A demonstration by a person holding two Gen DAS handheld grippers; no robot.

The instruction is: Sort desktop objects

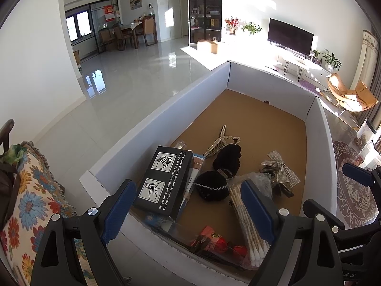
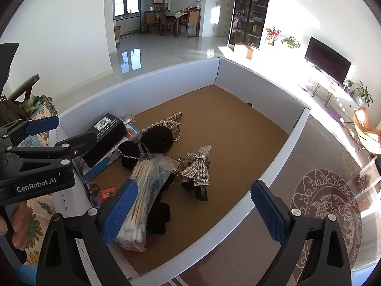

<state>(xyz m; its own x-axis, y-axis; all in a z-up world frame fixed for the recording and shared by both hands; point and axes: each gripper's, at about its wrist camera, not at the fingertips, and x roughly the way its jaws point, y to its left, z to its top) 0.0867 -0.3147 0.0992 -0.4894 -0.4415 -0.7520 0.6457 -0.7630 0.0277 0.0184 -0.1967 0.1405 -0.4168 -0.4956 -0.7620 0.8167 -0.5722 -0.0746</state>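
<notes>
A white-walled box [image 1: 154,109] [image 2: 142,88] with a brown cardboard floor holds the clutter. Along its near left side lie a black printed carton [image 1: 166,178] [image 2: 107,133], a bag of cotton swabs [image 1: 247,224] [image 2: 142,190], black fabric hair pieces [image 1: 212,186] [image 2: 156,140], a rhinestone bow [image 1: 282,169] [image 2: 200,166], a pearl hair clip [image 1: 222,140] [image 2: 166,119] and a red packet [image 1: 212,236]. My left gripper [image 1: 188,212] [image 2: 76,128] hovers open above the carton and swabs. My right gripper [image 2: 194,212] hangs open over the box's near wall, touching nothing.
A floral cushion [image 1: 31,190] lies left of the box. The tabletop to the right carries a round fish-pattern mat [image 2: 328,209]. A hand [image 2: 19,226] holds the left gripper's handle. The far half of the box floor [image 2: 226,119] is bare cardboard.
</notes>
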